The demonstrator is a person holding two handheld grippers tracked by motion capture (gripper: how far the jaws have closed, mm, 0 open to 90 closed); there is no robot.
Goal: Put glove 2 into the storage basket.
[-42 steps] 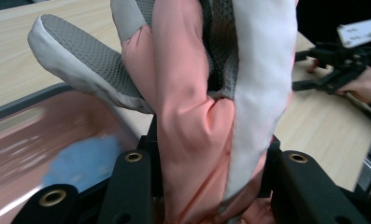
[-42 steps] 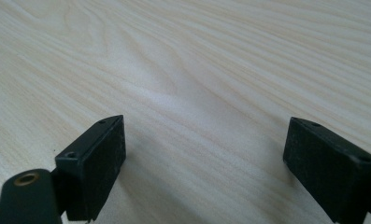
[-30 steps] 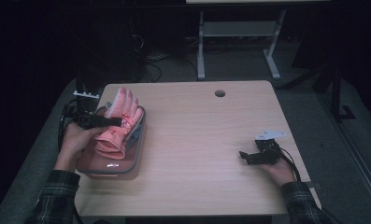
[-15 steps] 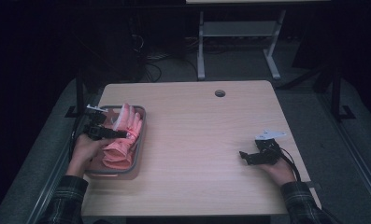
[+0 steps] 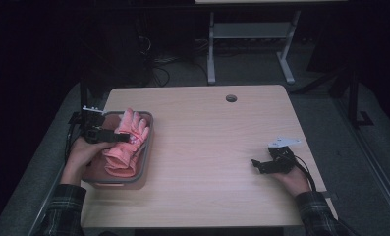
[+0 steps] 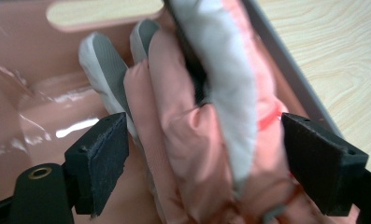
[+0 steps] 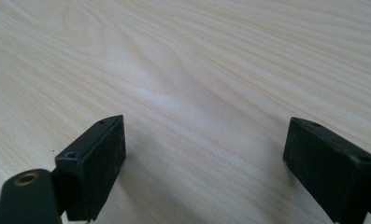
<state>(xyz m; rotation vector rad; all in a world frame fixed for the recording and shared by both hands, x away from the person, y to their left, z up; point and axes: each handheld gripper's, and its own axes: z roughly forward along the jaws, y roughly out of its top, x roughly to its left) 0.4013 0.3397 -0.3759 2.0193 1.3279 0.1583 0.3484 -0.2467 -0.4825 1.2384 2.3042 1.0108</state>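
Observation:
A pair of pink gloves [image 5: 125, 147] with grey-white palms lies in a pink tray with a grey rim [image 5: 149, 142] at the table's left side. My left gripper [image 5: 125, 136] reaches over the tray from the left. In the left gripper view it [image 6: 204, 154] stands open, its jaws wide on either side of the stacked gloves [image 6: 197, 140], whose fingers point away toward the tray's far wall [image 6: 29, 51]. My right gripper [image 5: 255, 164] rests low at the table's right front and is open over bare wood [image 7: 204, 154].
The light wooden table [image 5: 212, 142] has a round cable hole [image 5: 231, 98] near its far edge. A desk frame and cables stand on the dark floor beyond. The tray's grey rim [image 6: 290, 70] runs next to the gloves.
The gloves and my left gripper have come down lower into the tray; the left hand shifted slightly. My right gripper has stayed where it was.

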